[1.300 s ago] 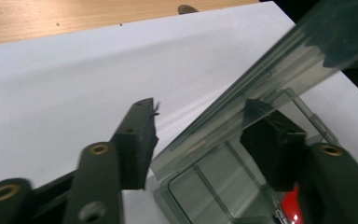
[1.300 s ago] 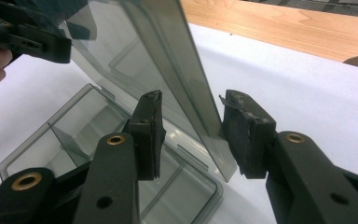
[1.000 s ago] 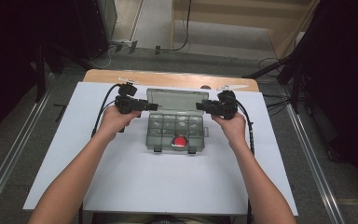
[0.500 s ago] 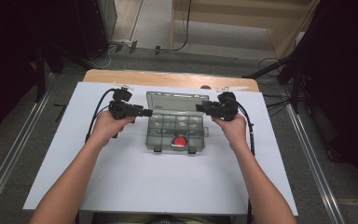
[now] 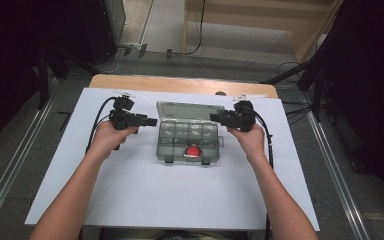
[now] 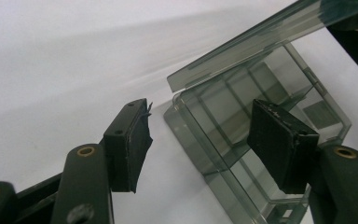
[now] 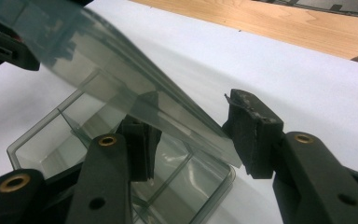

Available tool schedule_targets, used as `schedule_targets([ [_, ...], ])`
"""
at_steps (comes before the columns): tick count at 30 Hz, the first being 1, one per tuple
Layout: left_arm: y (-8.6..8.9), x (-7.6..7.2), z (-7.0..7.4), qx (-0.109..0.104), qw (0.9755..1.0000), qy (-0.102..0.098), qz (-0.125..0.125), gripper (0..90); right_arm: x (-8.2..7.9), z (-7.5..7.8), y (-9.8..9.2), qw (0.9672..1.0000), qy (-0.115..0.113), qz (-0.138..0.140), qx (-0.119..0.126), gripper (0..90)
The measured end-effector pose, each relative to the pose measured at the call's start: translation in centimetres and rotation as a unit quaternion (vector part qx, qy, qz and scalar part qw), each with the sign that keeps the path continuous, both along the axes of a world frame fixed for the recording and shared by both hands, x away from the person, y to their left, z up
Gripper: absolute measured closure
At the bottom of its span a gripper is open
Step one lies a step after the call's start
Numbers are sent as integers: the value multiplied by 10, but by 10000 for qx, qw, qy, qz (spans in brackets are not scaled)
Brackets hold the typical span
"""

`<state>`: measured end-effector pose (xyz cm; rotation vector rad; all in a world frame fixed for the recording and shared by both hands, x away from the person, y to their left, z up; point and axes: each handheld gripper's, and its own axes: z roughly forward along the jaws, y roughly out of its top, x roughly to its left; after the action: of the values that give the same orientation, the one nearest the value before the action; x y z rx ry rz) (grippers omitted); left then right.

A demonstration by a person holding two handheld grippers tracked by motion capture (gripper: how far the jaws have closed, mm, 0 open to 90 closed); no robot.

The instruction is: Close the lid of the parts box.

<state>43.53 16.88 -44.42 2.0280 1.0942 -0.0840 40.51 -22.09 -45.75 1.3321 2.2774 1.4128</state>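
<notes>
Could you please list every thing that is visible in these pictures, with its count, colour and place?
Compartment box: one, clear grey, middle of the white sheet.
Lid: one, clear grey, raised at the box's far edge.
Red object: one, red, in a near compartment.
White sheet: one, white, covering the table.
Table: one, wood, far edge showing.
Left gripper: one, black, left of the box, open.
Right gripper: one, black, jaws astride the lid's edge, open.

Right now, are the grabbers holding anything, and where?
Nothing is gripped. The right gripper has open jaws around the edge of the box lid, just opening. The left gripper is open beside the box.
</notes>
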Motion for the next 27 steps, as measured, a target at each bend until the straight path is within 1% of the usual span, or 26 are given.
schedule_targets([
  [3, 0, -1, 1, 66, 10000, -19, -19, 408, -2, 0, 0, 10000, -7, 26, -42, 542],
  [4, 0, -1, 2, 67, 10000, 5, -35, 419, -3, 1, 0, 10000, -13, 26, -59, 542],
  [5, 0, -2, 2, 75, 10000, -5, -37, 452, -3, 1, 0, 10000, -12, 25, -67, 542],
  [6, 0, -2, 2, 77, 10000, -27, -38, 454, -4, 1, 1, 10000, -11, 23, -62, 541],
  [7, 1, -2, 3, 83, 9999, -53, -65, 512, -4, 1, 0, 10000, -16, 20, -56, 540],
  [9, 1, -2, 3, 72, 9999, -97, -51, 545, -5, 0, 0, 10000, -30, 24, -59, 536],
  [11, 1, -2, 2, 41, 10000, 23, -88, 611, -6, 0, 0, 10000, -23, 31, -47, 531],
  [12, 1, -2, 2, 51, 9999, 39, -92, 649, -6, 0, 0, 10000, -29, 40, -41, 529],
  [13, 0, -2, 1, 134, 9999, 19, -102, 688, -6, 0, 0, 10000, -29, 43, -44, 527],
  [14, -1, -2, 1, 164, 9998, 19, -123, 730, -7, 0, 0, 10000, -21, 48, -40, 524],
  [15, -1, -1, 1, 137, 9998, 47, -135, 761, -7, 0, 0, 10000, -23, 53, -37, 522],
  [17, -1, -1, 1, 131, 9999, 8, -103, 771, -8, 0, 0, 10000, -42, 49, -43, 518],
  [18, -1, -1, 2, 138, 9999, -11, -102, 806, -9, 0, 0, 10000, -57, 50, -46, 516],
  [19, -1, 0, 3, 88, 9999, -6, -85, 810, -10, 0, 0, 10000, -49, 53, -43, 514],
  [21, 0, 0, 5, 31, 10000, -6, -73, 857, -11, 0, -1, 10000, -51, 57, -50, 513],
  [23, 0, 1, 6, 1, 10000, 19, -87, 859, -12, 0, -1, 9999, -66, 53, -70, 511],
  [27, -3, 2, 10, -8, 9999, -6, -172, 860, -14, -1, 0, 9999, -126, 41, -105, 507],
])
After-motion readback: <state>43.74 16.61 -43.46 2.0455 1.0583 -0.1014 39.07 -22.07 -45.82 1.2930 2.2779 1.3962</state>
